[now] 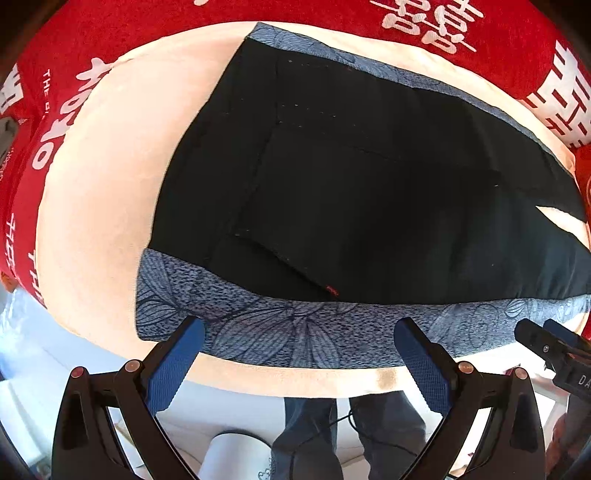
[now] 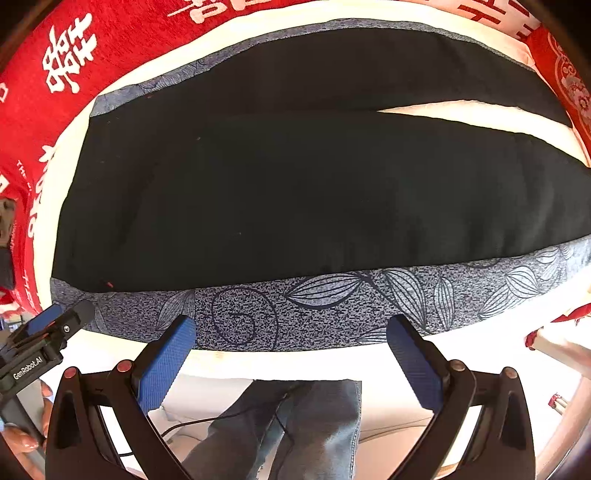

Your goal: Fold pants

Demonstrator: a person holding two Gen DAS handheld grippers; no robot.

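Black pants [image 1: 351,184] with blue-grey leaf-print side bands lie spread flat on a cream surface [image 1: 96,177]; the two legs part toward the right [image 2: 443,114]. My left gripper [image 1: 299,332] hovers open over the near patterned band, nothing between its blue pads. My right gripper [image 2: 291,328] is open too, over the same band [image 2: 332,310] further along. Each gripper shows at the other view's edge: the right gripper [image 1: 546,339] and the left gripper [image 2: 59,317].
A red cloth with white characters [image 1: 480,33] borders the cream surface at the back and left [image 2: 55,74]. Below the near edge, a person's jeans-clad legs [image 2: 295,424] and a cable stand on a pale floor. A hand [image 2: 22,443] holds the left tool.
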